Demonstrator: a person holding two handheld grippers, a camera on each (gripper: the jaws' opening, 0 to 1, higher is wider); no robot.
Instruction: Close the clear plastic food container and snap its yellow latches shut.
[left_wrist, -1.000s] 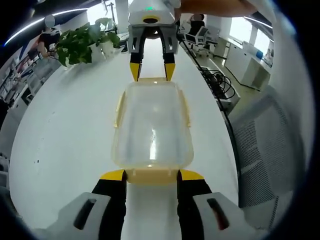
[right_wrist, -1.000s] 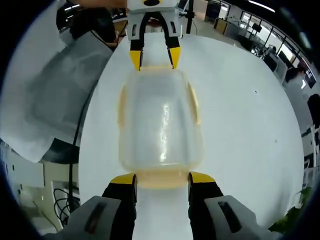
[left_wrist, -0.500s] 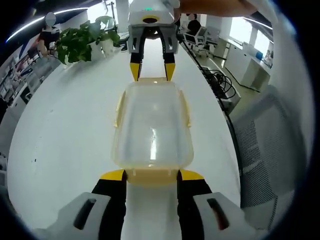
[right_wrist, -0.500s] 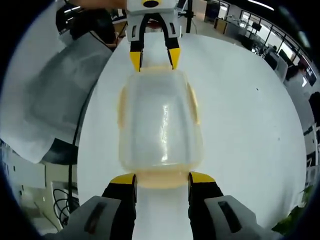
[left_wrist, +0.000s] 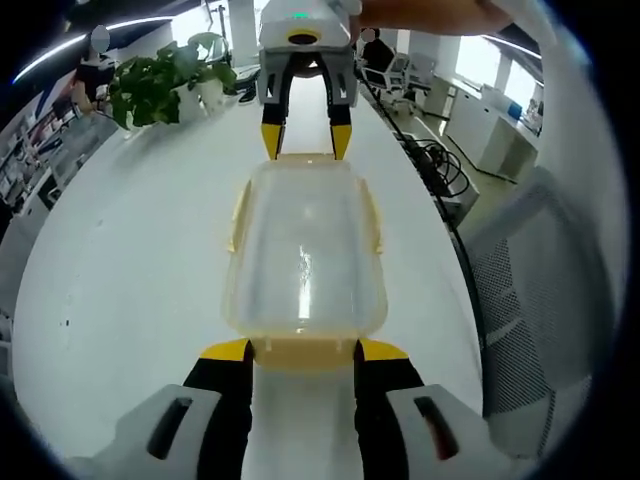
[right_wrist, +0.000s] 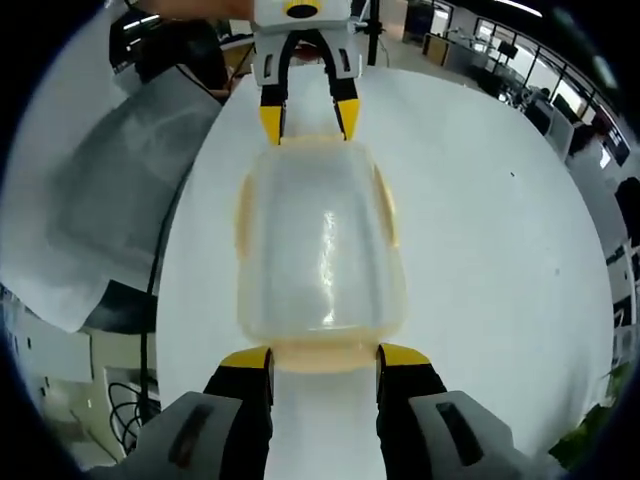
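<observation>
The clear plastic container (left_wrist: 305, 255) lies lengthwise on the white table (left_wrist: 130, 250) with its lid on. Yellow latches run along its long sides (left_wrist: 239, 215), and one sits at each short end. My left gripper (left_wrist: 304, 352) is open, its fingertips either side of the near end latch (left_wrist: 303, 349). At the far end my right gripper (left_wrist: 305, 145) is open too, straddling the other end latch. In the right gripper view the same container (right_wrist: 320, 245) lies between my right gripper (right_wrist: 324, 358) below and my left gripper (right_wrist: 310, 120) above.
A potted plant (left_wrist: 160, 85) stands at the table's far left. Beside the table's right edge are a mesh chair (left_wrist: 530, 280) and cables (left_wrist: 440, 165). In the right gripper view a grey chair back (right_wrist: 110, 180) lies left of the table.
</observation>
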